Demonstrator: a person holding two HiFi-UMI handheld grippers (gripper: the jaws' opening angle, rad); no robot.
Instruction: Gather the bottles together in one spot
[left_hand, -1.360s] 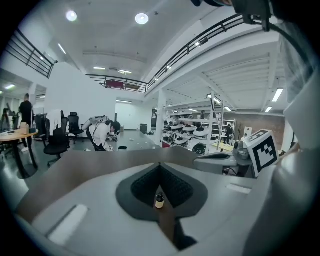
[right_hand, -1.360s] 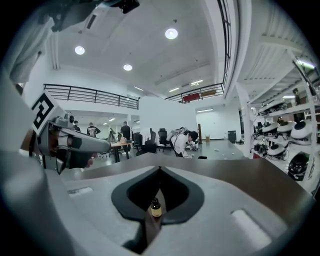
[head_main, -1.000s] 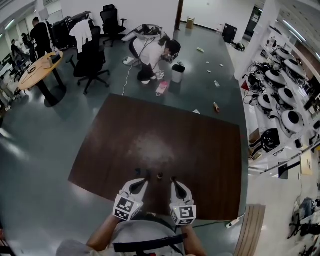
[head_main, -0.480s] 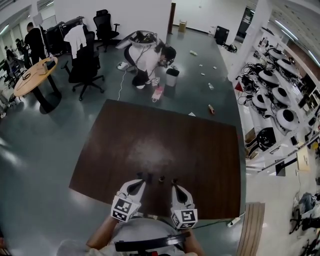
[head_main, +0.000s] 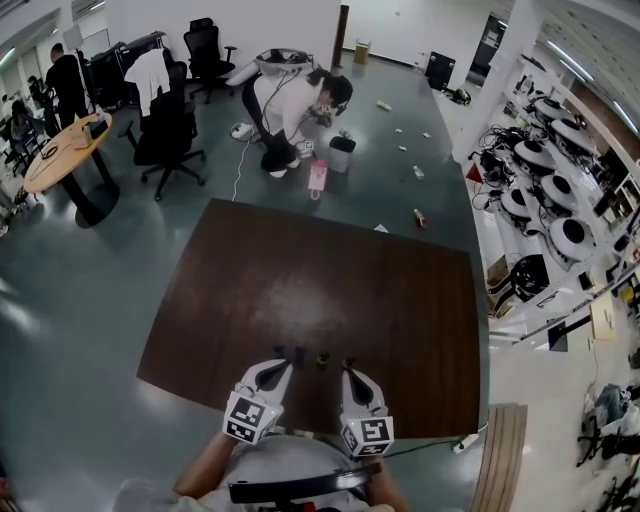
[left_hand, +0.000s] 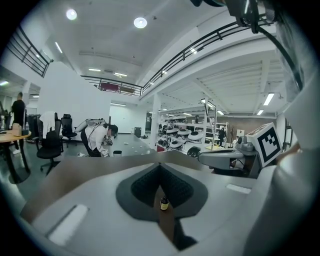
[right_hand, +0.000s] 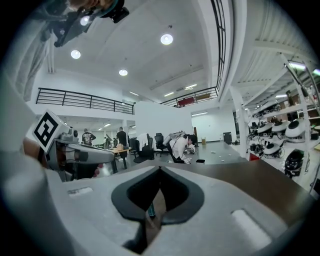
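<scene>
1. The left gripper (head_main: 285, 363) and the right gripper (head_main: 347, 368) both had their jaws clenched on nothing.
2. The bottles (head_main: 322, 357) stood close together on the surface (head_main: 400, 300), just ahead of both grippers.
3. Risk: a sideways sweep could have toppled one.

Bright, even light from round white ceiling lamps (left_hand: 140, 22); pale glare on the dark brown wooden desk (head_main: 400, 300); edges bowed.

No legible text or labels
</scene>
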